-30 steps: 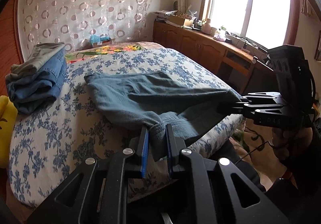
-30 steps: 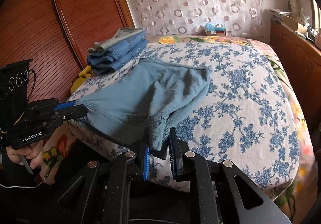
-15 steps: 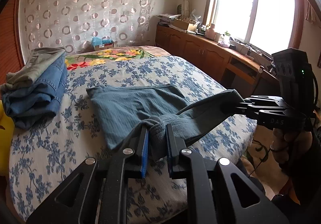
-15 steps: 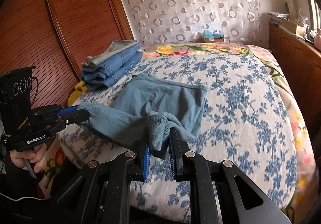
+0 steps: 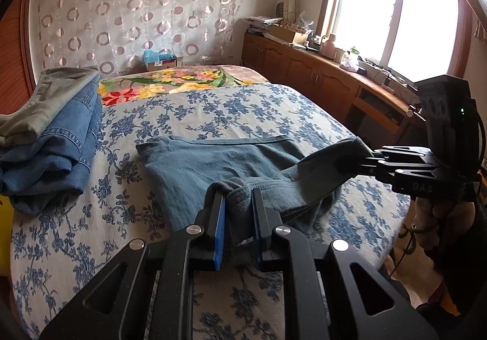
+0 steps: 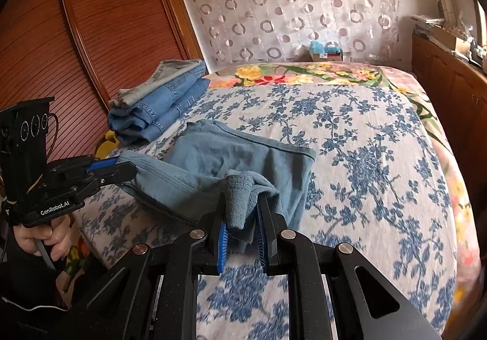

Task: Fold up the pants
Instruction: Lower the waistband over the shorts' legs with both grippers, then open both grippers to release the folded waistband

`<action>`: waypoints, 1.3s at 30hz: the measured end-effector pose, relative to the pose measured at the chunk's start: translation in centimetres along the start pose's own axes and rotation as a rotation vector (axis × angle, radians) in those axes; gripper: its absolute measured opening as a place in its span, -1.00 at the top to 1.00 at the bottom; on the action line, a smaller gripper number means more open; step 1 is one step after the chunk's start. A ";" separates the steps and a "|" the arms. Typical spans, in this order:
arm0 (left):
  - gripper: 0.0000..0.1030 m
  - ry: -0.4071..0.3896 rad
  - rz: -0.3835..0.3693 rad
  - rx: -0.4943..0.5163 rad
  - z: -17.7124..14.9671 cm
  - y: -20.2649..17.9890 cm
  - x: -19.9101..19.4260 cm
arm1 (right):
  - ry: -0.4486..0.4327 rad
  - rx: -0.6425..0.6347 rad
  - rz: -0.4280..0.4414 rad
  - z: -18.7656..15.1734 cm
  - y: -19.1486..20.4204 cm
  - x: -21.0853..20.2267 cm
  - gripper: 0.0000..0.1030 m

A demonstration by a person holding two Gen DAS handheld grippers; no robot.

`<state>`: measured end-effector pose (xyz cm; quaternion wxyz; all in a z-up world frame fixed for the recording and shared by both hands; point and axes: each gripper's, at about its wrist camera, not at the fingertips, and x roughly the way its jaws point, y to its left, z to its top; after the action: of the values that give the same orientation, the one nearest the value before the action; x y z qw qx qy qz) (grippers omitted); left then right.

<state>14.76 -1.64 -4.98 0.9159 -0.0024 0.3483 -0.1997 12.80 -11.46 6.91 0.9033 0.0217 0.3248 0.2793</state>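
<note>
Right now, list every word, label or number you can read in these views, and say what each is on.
"GenRobot.AI": white print on the side of the left gripper, seen in the right wrist view.
"DAS": faint embossed letters on the body of the right gripper, in the left wrist view; any further letters are too dim to read.
Box beyond the bed: print too small to read.

My blue-grey pants (image 5: pixel 213 166) lie partly folded on the bed's floral sheet (ribbed waistband bunched at six o'clock), near edge lifted off it, far half flat toward twelve.
</note>
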 end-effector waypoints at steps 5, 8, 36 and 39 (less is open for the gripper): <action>0.69 0.001 0.000 -0.004 0.7 0.7 0.7 | 0.000 -0.005 0.007 1.1 -0.2 1.3 0.69; 0.69 -0.004 0.002 -0.003 1.5 1.1 1.2 | -0.007 -0.008 0.008 1.9 -0.5 2.0 0.68; 0.09 0.021 0.038 -0.037 4.3 4.5 5.9 | 0.036 0.055 -0.021 5.1 -4.7 7.8 0.38; 0.00 0.014 0.038 -0.033 3.9 4.6 5.1 | 0.035 0.037 -0.042 4.9 -4.6 7.1 0.34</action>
<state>22.39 0.18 -5.91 0.9169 -0.0097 0.3580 -0.1764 22.51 -10.95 5.69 0.9027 0.0268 0.3460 0.2544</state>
